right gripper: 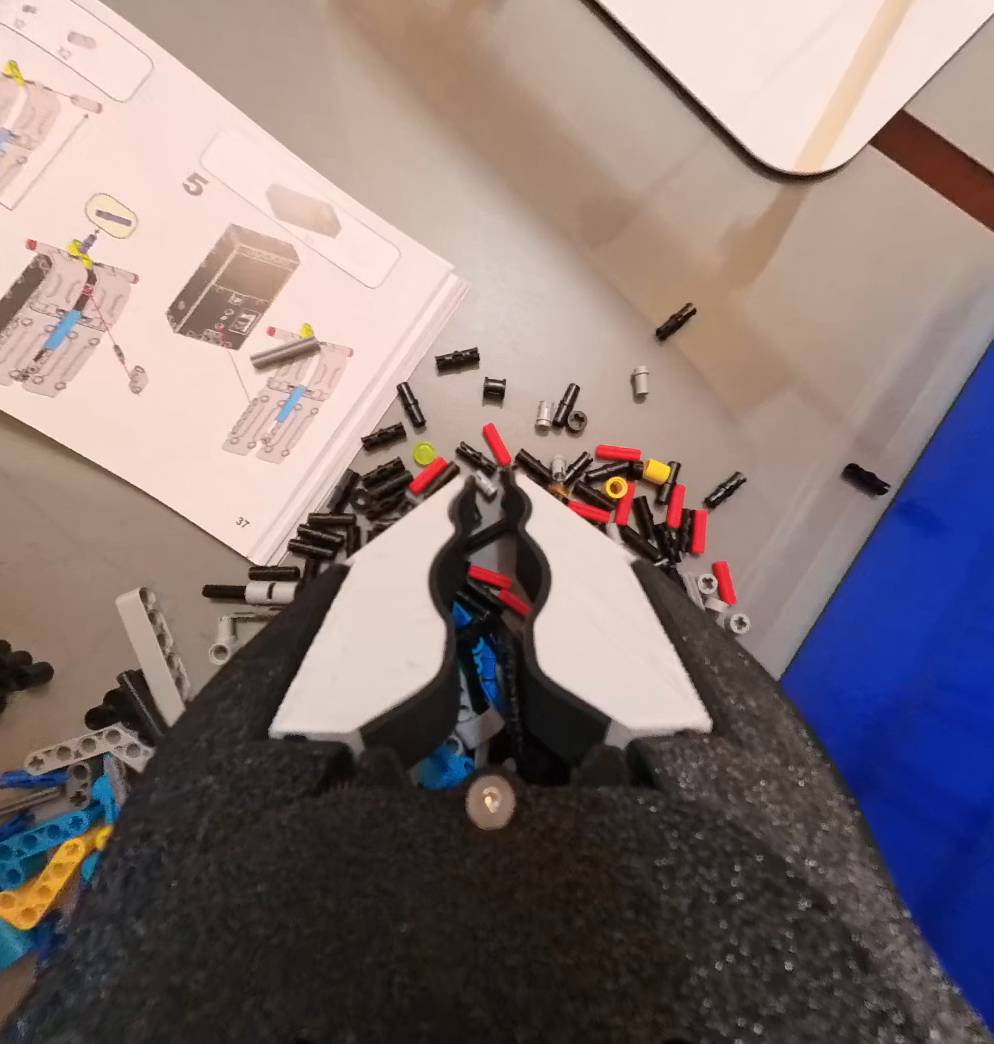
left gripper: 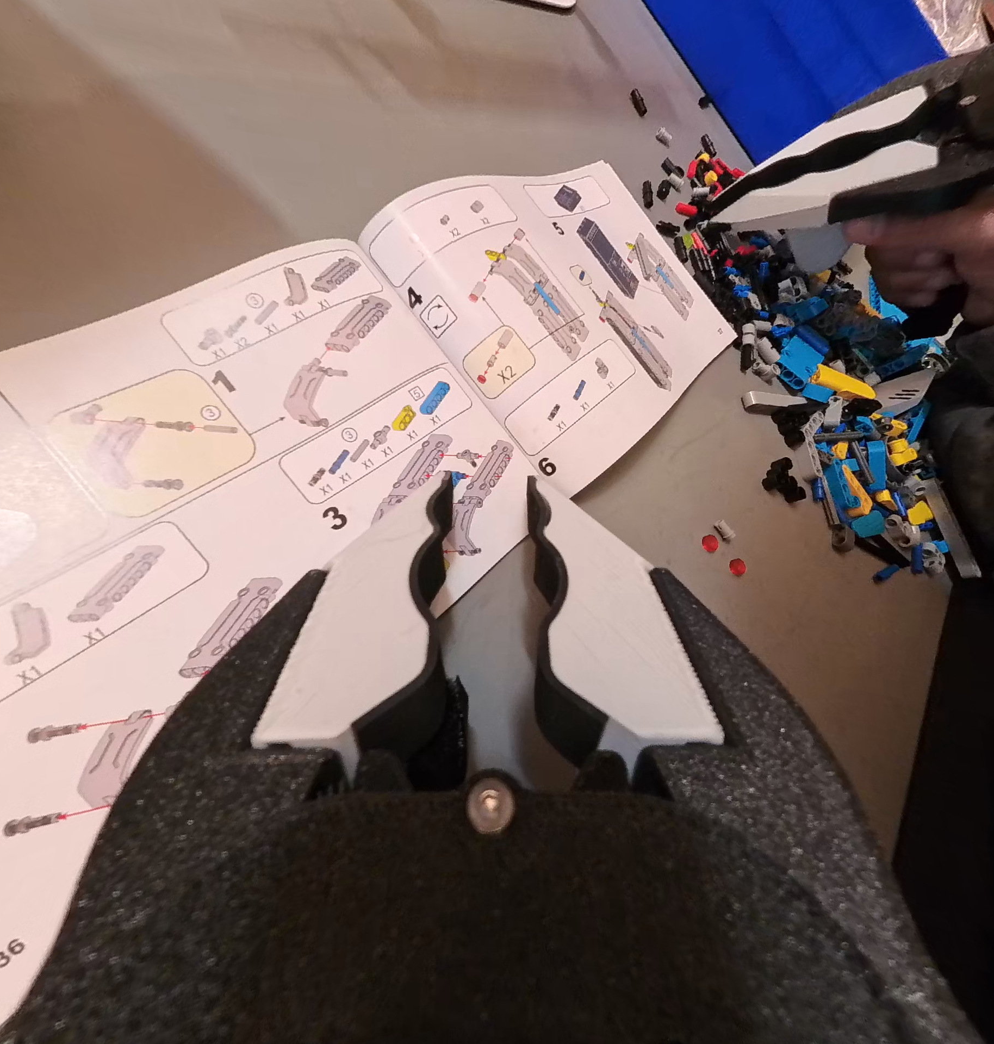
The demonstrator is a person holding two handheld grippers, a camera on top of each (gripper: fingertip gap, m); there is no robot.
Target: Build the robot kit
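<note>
My left gripper [left gripper: 489, 483] is open and empty. It hovers over the near edge of an open instruction booklet [left gripper: 314, 395] that lies flat on the grey table. My right gripper [right gripper: 489, 484] is low over a scatter of black, red and yellow pins [right gripper: 624, 497]. Its tips are closed to a narrow gap with a small light grey connector [right gripper: 486, 486] between them. The right gripper also shows in the left wrist view [left gripper: 709, 217], held by a hand [left gripper: 924, 271], with its tips down in the far end of the loose parts pile [left gripper: 822, 367].
The booklet's corner [right gripper: 173, 367] lies left of the pins. Blue, yellow and grey beams [right gripper: 43, 864] lie at lower left. A blue surface [right gripper: 907, 678] borders the table at right, and a white board [right gripper: 766, 73] lies at the far side. Two red round studs [left gripper: 709, 543] lie near the pile. The left gripper's tips are roughly 25 cm from the right gripper's.
</note>
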